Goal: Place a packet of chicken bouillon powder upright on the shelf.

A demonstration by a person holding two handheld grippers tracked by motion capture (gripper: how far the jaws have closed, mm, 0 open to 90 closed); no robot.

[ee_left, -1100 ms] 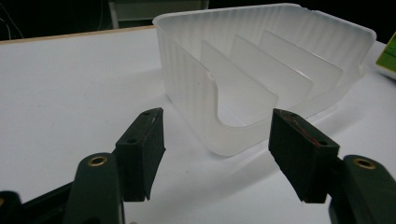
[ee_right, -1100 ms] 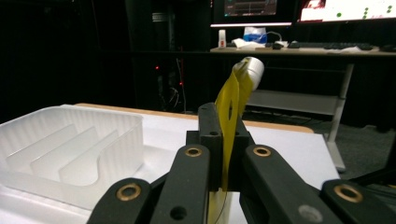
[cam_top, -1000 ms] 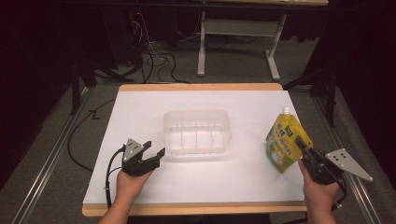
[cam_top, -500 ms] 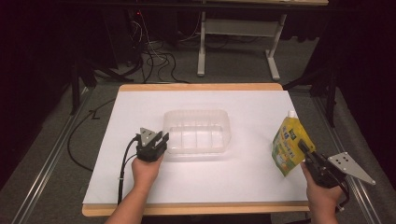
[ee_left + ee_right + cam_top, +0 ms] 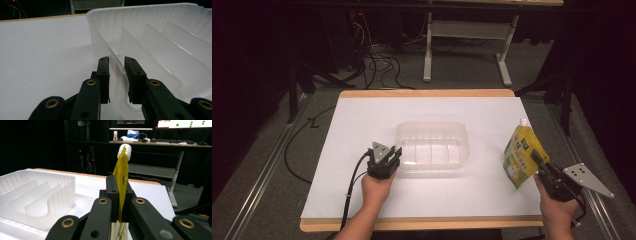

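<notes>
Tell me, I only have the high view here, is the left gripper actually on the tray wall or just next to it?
Observer: In the left gripper view the left gripper straddles the near corner wall of the clear tray, one jaw outside and one inside, with gaps on both sides, so it is not clamped.
Operator: And the tray, is it plain inside?
Observer: No, upright clear dividers split it into slots, and they look empty.
Operator: How does the right one hold the pouch?
Observer: The right gripper is shut on the thin side edge of the yellow pouch, which stands upright and edge-on between the jaws.
Operator: Is the pouch capped?
Observer: Yes, a white cap sits on its top spout.
</notes>
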